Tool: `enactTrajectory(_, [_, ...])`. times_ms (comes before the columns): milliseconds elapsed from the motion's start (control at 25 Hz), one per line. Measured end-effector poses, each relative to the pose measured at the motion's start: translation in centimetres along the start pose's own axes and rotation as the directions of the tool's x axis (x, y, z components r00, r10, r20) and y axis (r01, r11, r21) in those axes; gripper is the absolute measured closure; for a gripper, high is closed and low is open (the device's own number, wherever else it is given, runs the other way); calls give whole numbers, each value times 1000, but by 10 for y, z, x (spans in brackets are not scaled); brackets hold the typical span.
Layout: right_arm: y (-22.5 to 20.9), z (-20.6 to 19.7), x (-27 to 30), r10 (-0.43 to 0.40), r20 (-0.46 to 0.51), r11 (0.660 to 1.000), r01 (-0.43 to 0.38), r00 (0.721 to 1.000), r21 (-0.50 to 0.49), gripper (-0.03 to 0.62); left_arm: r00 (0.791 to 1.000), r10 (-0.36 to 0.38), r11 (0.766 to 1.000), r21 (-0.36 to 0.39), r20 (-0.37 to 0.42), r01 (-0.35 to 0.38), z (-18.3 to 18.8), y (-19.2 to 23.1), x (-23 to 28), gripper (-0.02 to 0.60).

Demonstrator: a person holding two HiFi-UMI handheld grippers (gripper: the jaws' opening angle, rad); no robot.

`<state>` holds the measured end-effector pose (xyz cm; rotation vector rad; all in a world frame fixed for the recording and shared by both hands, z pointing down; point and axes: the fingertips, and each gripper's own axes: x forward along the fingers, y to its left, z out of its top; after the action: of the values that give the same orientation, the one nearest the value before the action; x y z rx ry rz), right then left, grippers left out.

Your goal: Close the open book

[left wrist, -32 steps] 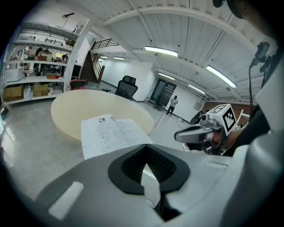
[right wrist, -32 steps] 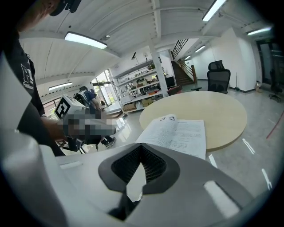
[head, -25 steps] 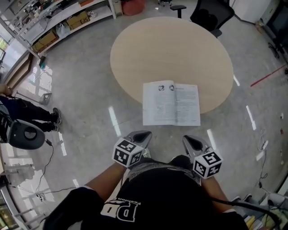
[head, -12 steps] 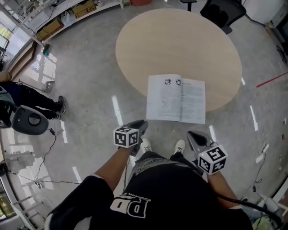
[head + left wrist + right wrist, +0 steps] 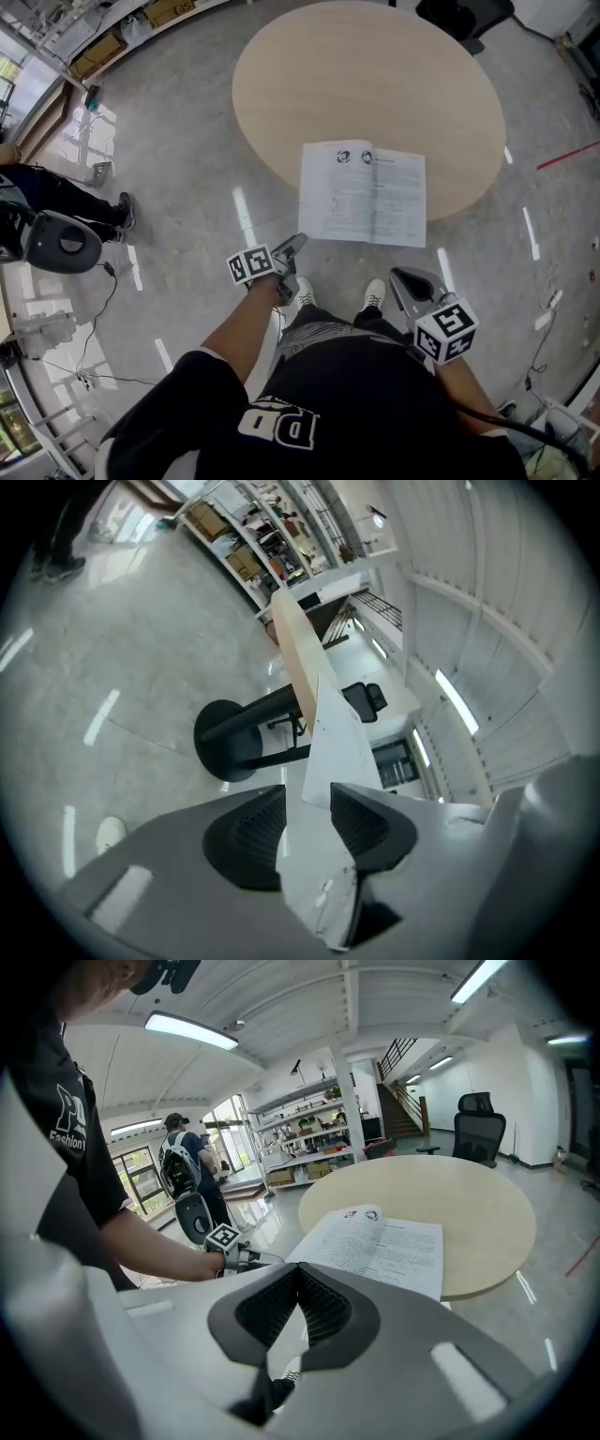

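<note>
We judged the light, floppy open book (image 5: 364, 192) best pinched at its overhanging left page by our left tool (image 5: 294, 246), just opened and empty; the right tool (image 5: 406, 276) was closed.

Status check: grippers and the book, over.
Left gripper jaws just opening, corner of book between them, unpinched. Right gripper shut, empty. Book open, overhanging table edge. Nothing in the way.
</note>
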<state>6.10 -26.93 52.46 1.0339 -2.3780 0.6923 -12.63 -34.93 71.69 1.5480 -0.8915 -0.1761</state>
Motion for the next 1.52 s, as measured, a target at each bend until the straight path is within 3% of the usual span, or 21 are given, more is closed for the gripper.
enactTrajectory(80, [-4,0,-4,-10,5,1000,10,1000,7,585,996,-80,992,-93,50,85,5,-8,0,436])
enactTrajectory(160, [-7,0,-7,-18,11,1000,18,1000,13,586,988,-131,980,-143,81,141,10,-13,-2,530])
enactTrajectory(200, [-9,0,-8,-22,13,1000,22,1000,16,586,986,-142,977,-149,84,154,11,-13,-3,542])
enactTrajectory(320, [-13,3,-10,-29,26,999,29,999,21,585,980,-179,973,-130,90,190,14,-21,-9,561])
enactTrajectory(440, [-16,9,-13,-29,44,999,28,999,22,585,957,-270,956,-93,104,280,19,-55,-18,572])
enactTrajectory(560, [-18,13,-17,-28,61,999,27,998,21,586,946,-311,949,-26,85,314,19,-90,-26,572])
enactTrajectory(720, [-23,21,-23,-32,99,999,27,995,46,586,957,-286,956,75,36,283,14,-119,-28,572])
enactTrajectory(840, [-30,29,-30,-41,134,998,33,990,61,585,958,-286,937,204,-22,284,8,-140,-22,572])
enactTrajectory(1040, [-37,34,-39,-56,170,997,45,984,66,585,951,-303,913,265,-68,310,-2,-168,-13,572])
enactTrajectory(1520, [-50,26,-50,-76,201,993,58,977,98,586,953,-249,866,401,-174,300,-33,-203,29,572])
